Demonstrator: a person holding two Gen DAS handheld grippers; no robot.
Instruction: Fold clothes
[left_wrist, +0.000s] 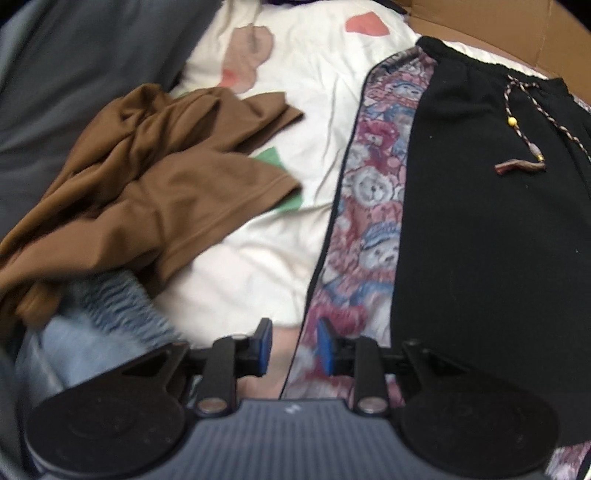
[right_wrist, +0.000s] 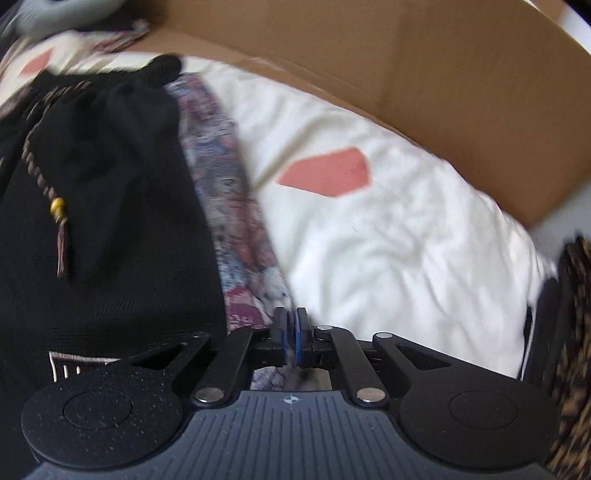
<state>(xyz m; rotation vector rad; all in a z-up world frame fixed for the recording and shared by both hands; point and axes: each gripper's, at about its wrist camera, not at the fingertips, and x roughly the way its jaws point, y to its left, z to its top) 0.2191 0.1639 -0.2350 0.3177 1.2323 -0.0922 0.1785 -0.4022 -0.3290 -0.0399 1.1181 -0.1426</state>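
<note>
Black trousers (left_wrist: 480, 221) with bear-print side panel: flat on white quilt (left_wrist: 258, 258), unfolded. Right gripper (right_wrist: 291, 334): clamped on panel edge. Left gripper (left_wrist: 293, 345): part open over opposite edge, empty. Brown shirt (left_wrist: 147, 177): crumpled, pending.

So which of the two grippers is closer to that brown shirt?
Left. The left gripper hangs over the black trousers' patterned edge, the brown shirt just beyond. The right gripper pinches the trousers' opposite edge; no shirt shows there.

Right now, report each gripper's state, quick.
Left gripper: open, holding nothing, over the edge of the black pants.
Right gripper: shut on the pants' patterned side stripe.
</note>
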